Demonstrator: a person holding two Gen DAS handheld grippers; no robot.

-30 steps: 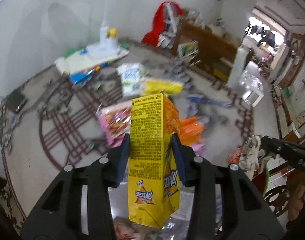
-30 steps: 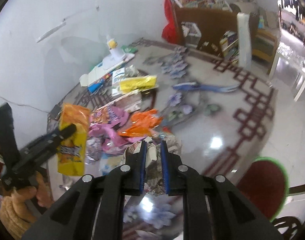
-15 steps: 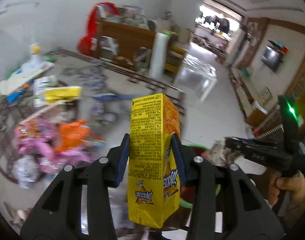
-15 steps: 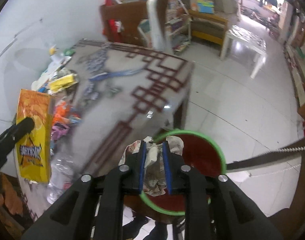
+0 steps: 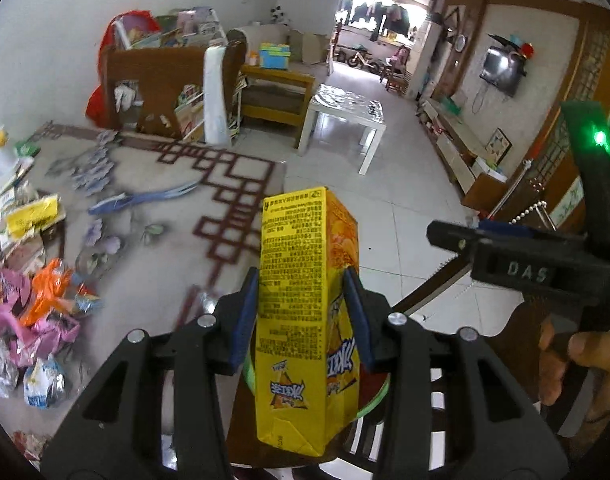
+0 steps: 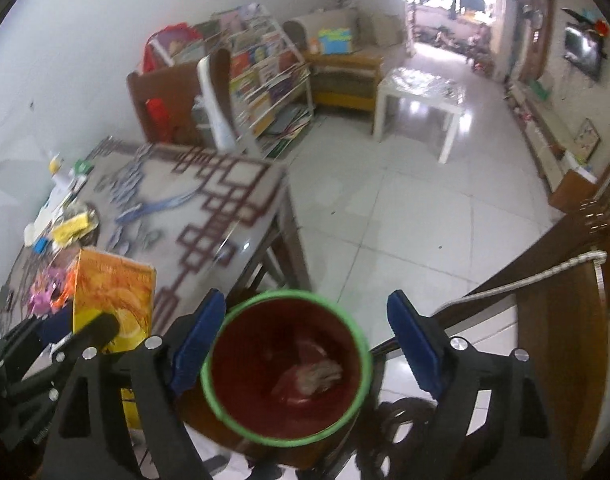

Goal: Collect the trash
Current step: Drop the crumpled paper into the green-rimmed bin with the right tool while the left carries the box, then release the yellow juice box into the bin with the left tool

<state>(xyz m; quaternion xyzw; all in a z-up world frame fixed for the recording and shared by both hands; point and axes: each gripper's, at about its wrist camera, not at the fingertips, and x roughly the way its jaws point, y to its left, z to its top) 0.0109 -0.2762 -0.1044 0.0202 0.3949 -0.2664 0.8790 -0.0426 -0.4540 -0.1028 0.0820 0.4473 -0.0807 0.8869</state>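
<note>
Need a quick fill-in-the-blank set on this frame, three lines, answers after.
1. The left tongs grip a ____ snack box.
2. The red bin has a ____ rim.
3. The right tongs, opening, hold ____.
4. The crumpled paper lies inside the ____.

Answers: yellow; green; nothing; bin

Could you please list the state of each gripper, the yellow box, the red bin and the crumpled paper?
Left gripper: jaws shut on the yellow box.
Yellow box: held upright, off the table.
Right gripper: jaws opening, nothing between them.
Red bin: upright, open-topped.
Crumpled paper: lying inside the red bin.
</note>
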